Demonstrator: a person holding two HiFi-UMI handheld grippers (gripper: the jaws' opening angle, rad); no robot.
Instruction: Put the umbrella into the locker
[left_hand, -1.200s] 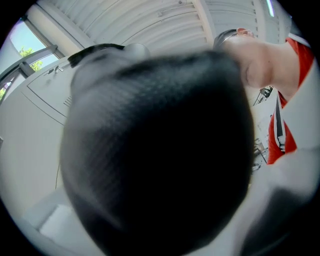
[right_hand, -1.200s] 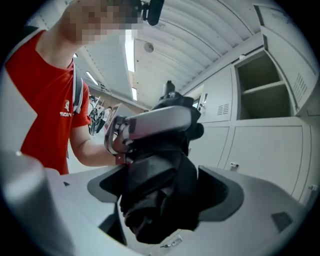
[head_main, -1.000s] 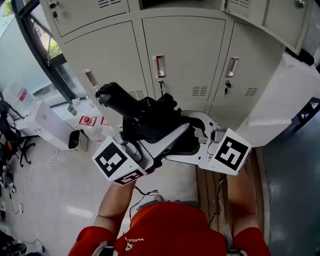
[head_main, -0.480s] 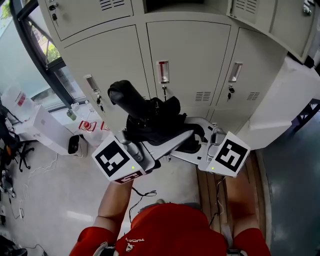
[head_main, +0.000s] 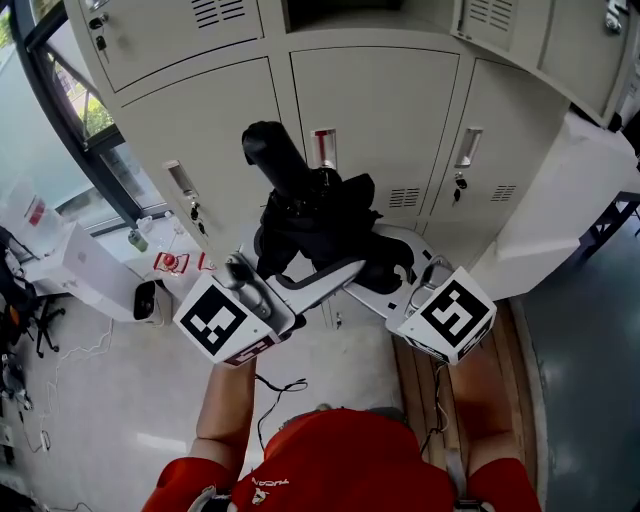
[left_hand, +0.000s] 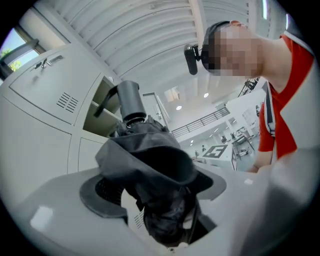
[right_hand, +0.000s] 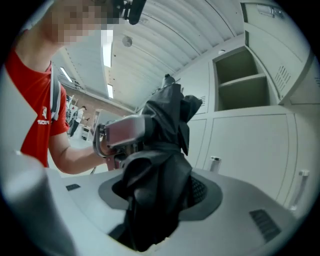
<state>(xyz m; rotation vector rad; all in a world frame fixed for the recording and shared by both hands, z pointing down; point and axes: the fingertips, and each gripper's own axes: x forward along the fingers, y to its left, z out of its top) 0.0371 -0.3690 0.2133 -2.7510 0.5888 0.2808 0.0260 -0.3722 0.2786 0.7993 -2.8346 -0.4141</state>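
Right claw (right_hand: 155, 197) clamped on the black umbrella (head_main: 315, 215), left claw (left_hand: 162, 200) wide open

Right jaws have just been closing and are squeezing the fabric now. Left jaws have just been opening, with fabric sitting loose between them. Umbrella's up in front of the closed locker doors (head_main: 380, 110), thick end tilted up toward the open compartment (right_hand: 245, 82) above them.

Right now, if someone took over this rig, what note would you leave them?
Left hand-held gripper: jaws just opened wide; umbrella between them, unclamped.
Right hand-held gripper: jaws just closed on the umbrella.
Umbrella: folded, handle up, held in front of the closed doors; the open locker is higher up.
Done: umbrella in hand.
Left: put it in the locker.
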